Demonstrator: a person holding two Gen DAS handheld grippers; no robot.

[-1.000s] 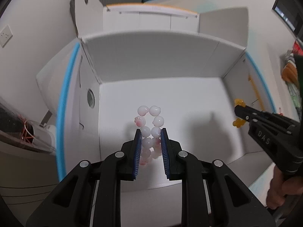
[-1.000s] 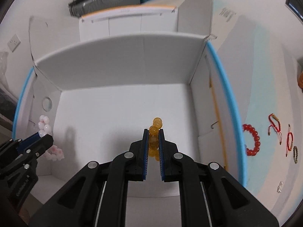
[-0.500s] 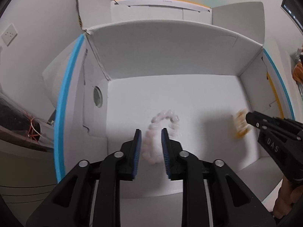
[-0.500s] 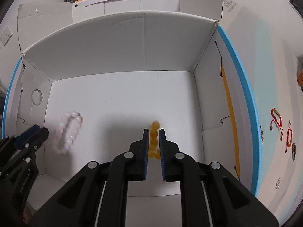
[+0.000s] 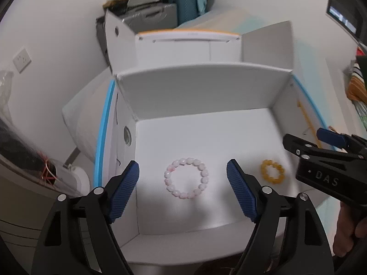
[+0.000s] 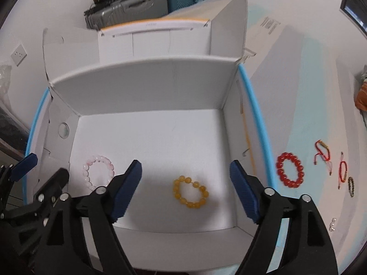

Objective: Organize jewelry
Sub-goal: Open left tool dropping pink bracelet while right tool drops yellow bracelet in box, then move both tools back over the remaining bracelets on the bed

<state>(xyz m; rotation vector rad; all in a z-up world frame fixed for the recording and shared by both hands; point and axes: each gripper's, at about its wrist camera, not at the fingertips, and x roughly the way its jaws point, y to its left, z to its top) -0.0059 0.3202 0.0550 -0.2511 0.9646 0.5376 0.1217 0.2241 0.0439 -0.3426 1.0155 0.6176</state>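
Note:
A pink bead bracelet (image 5: 186, 178) lies flat on the floor of the open white box (image 5: 201, 87). It also shows in the right wrist view (image 6: 98, 171). A yellow bead bracelet (image 6: 190, 192) lies flat to its right, and it shows in the left wrist view (image 5: 272, 171) too. My left gripper (image 5: 183, 192) is open and empty above the pink bracelet. My right gripper (image 6: 185, 192) is open and empty above the yellow bracelet. A red bead bracelet (image 6: 289, 169) lies on the table right of the box.
Thin red cord bracelets (image 6: 322, 154), a dark bead bracelet (image 6: 351, 183) and small pearl pieces (image 6: 332, 224) lie on the table at the right. The box has tall flaps (image 6: 229, 23) and a blue rim (image 6: 257, 119). Suitcases (image 6: 128, 6) stand behind.
Both grippers opened and let go of their bracelets. The pink and yellow bracelets dropped and now lie flat on the box floor. Both grippers have pulled up and back.

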